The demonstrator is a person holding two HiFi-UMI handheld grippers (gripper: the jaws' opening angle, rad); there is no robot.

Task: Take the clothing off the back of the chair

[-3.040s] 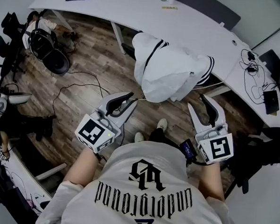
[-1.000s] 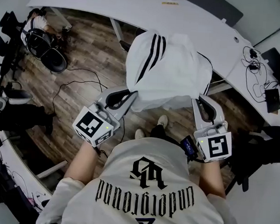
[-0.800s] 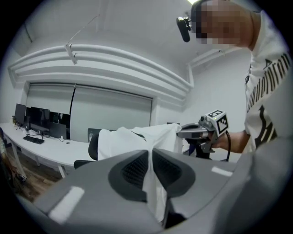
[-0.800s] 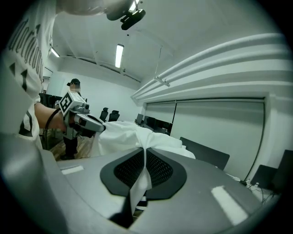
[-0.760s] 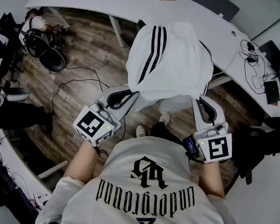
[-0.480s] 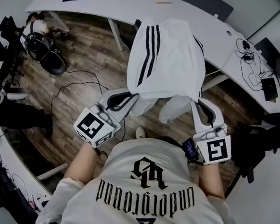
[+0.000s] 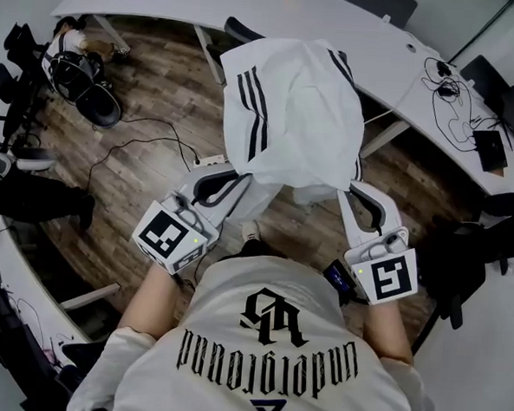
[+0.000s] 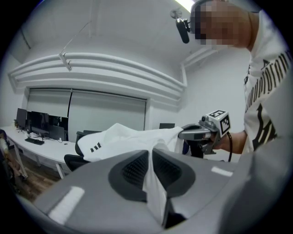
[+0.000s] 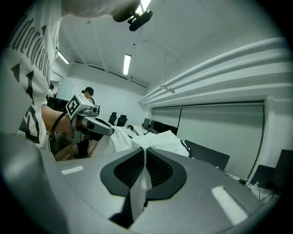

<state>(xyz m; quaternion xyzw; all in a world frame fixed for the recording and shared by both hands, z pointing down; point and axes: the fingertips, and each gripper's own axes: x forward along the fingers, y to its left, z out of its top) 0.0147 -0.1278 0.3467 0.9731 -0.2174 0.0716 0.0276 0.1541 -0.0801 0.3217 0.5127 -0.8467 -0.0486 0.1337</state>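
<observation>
A white jacket with black stripes (image 7: 293, 107) hangs spread out in the air between my two grippers. My left gripper (image 7: 241, 178) is shut on its near left edge, and white cloth is pinched between the pads (image 8: 150, 157). My right gripper (image 7: 348, 191) is shut on the near right edge, where a fold of cloth runs between its pads (image 9: 144, 157). The dark chair (image 7: 240, 27) stands beyond the jacket by the desk, its back bare. In the left gripper view the jacket (image 8: 121, 136) stretches across to the right gripper (image 8: 198, 133).
A long curved white desk (image 7: 252, 7) runs across the back, with cables and devices (image 7: 486, 147) at its right end. Black cables (image 7: 143, 146) trail over the wood floor. A black chair (image 7: 467, 257) stands at my right. A person (image 7: 71, 46) sits at the far left.
Both grippers, open and clear of the draped jacket three seconds ago, now grip it. Over the last second the jacket has risen off the chair and spread out, and the chair back shows.
</observation>
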